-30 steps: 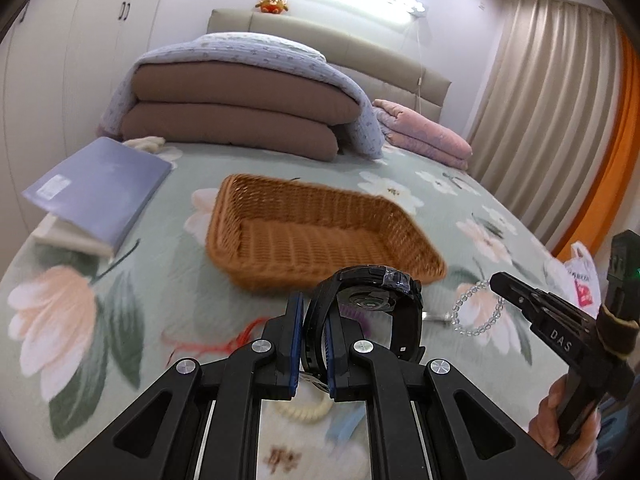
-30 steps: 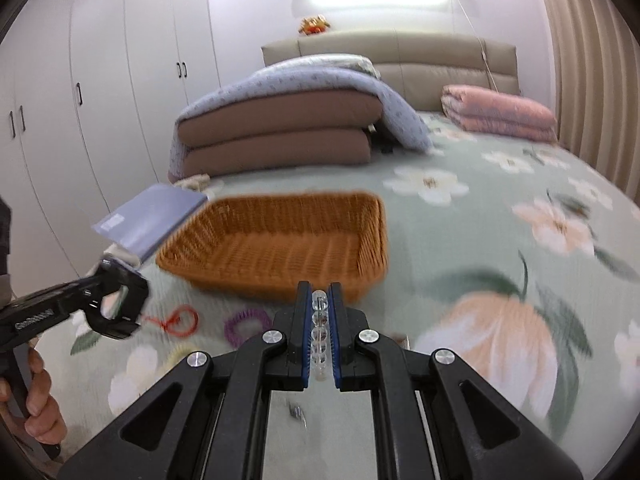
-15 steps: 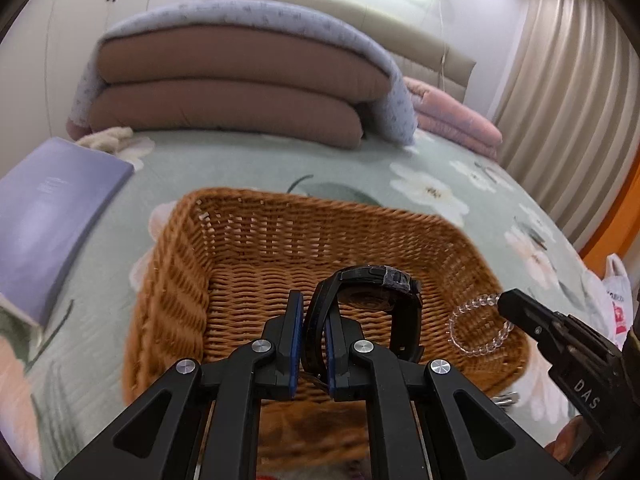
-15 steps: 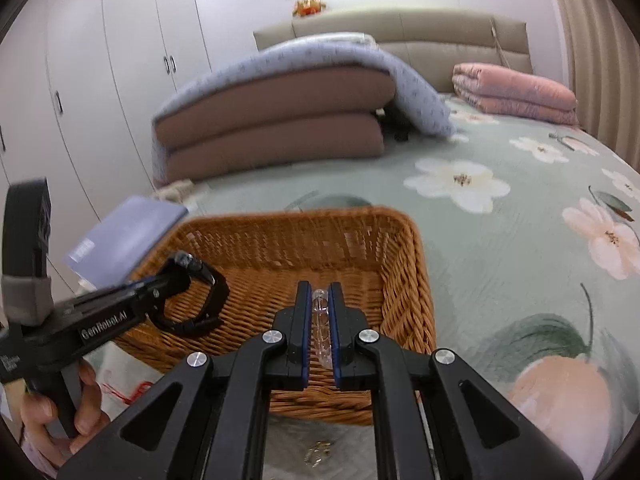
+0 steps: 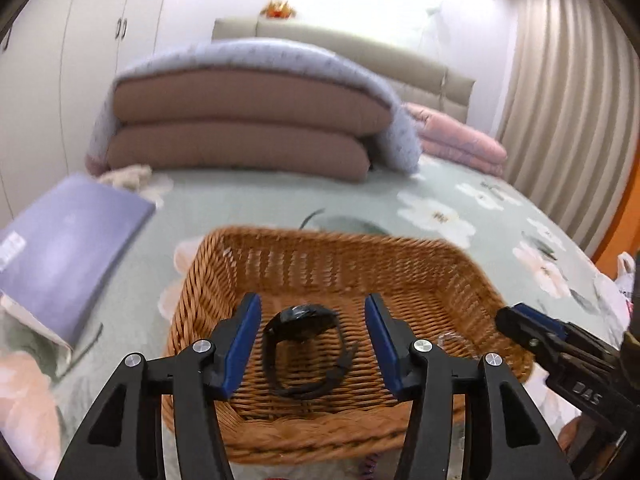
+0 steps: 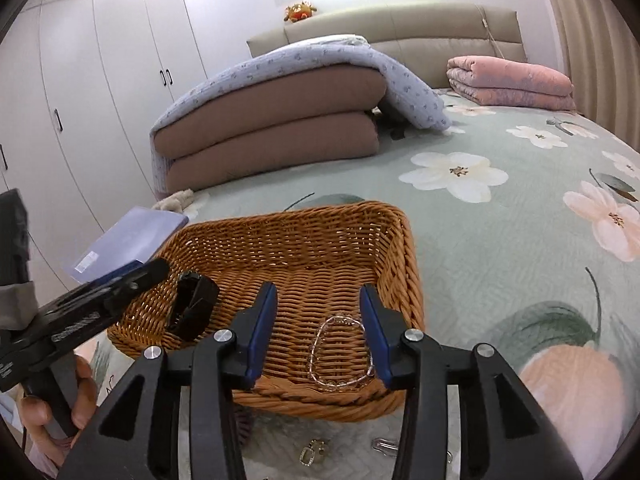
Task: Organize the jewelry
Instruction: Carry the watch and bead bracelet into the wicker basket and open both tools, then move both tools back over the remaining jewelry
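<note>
Wicker, honey-brown and woven into a shallow rectangular basket (image 5: 280,428), is the landmark on the floral green bedspread (image 6: 500,240). Inside it, toward its left side, lies the black strap wristwatch (image 5: 306,350), partly on edge; toward its near right corner lies the clear beaded bracelet (image 6: 340,354), flat on the weave.

Both pairs of tongs have just been opening. The left tongs (image 5: 312,344) stand about half open above the basket with the watch showing between the blue pads (image 5: 244,344) but clear of them — nothing gripped. The right tongs (image 6: 318,334) are parted a little less, the bracelet below them; its loop runs close to the right pad, and whether it touches there I cannot tell.

Judged from this, the drop is done and the step in hand is pulling clear. To do it well, each pair should probably lift straight up out of the basket with the pads kept apart, so no bead or strap snags and gets dragged over the rim. The right side looks the riskier — a slight widening before lifting would help.

Outside the basket, just past its near edge, a small gold-toned trinket (image 6: 310,454) and a metal clip (image 6: 384,446) lie on the bedspread, likely next.
</note>
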### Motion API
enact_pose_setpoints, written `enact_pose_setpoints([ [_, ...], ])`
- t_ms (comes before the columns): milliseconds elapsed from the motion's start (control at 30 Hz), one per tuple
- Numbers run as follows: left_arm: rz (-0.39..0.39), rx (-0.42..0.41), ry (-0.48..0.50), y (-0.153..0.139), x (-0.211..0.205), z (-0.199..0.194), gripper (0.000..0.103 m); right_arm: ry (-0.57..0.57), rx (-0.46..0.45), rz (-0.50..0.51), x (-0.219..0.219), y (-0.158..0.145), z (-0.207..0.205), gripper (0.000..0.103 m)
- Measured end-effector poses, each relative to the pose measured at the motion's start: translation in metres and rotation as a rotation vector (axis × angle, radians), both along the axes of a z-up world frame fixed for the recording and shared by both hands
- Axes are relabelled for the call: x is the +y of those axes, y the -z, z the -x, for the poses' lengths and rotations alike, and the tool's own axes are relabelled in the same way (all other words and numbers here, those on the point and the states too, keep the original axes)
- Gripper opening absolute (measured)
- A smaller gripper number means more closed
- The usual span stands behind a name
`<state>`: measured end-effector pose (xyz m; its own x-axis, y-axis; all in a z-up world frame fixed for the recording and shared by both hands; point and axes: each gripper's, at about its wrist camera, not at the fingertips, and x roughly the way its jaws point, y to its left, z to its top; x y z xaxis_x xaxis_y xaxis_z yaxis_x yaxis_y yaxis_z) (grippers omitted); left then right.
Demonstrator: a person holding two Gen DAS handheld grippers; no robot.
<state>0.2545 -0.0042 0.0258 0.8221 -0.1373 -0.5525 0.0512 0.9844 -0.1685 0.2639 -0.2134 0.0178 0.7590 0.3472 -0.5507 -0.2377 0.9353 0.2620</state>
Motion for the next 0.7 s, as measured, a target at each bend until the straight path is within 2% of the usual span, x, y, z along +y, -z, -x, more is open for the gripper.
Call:
enact_pose_setpoints([
  [100, -0.011, -0.029, 0.015, -0.010, -0.003, 0.016, 0.055, 0.013, -0.023, 0.017, -0.001, -0.007, 0.015, 0.046],
  [167, 0.022, -0.042, 0.030, -0.017, 0.001, 0.031, 0.055, 0.019, -0.049, 0.026, -0.001, -0.016, 0.029, 0.046],
  [267, 0.081, -0.071, 0.046, -0.028, 0.015, 0.062, 0.055, 0.024, -0.105, 0.057, 0.003, -0.030, 0.061, 0.046],
  [367, 0.074, -0.087, 0.037, -0.033, 0.027, 0.096, 0.055, 0.022, -0.140, 0.083, 0.008, -0.037, 0.101, 0.046],
  [467, 0.049, -0.072, 0.020, -0.034, 0.039, 0.125, 0.055, 0.005, -0.137, 0.074, 0.011, -0.033, 0.135, 0.046],
  [600, 0.089, -0.062, -0.001, -0.026, 0.066, 0.157, 0.055, -0.003, -0.100, 0.084, 0.013, -0.021, 0.165, 0.046],
  [700, 0.121, -0.058, -0.009, -0.009, 0.078, 0.171, 0.055, 0.002, -0.086, 0.112, 0.011, -0.006, 0.179, 0.046],
])
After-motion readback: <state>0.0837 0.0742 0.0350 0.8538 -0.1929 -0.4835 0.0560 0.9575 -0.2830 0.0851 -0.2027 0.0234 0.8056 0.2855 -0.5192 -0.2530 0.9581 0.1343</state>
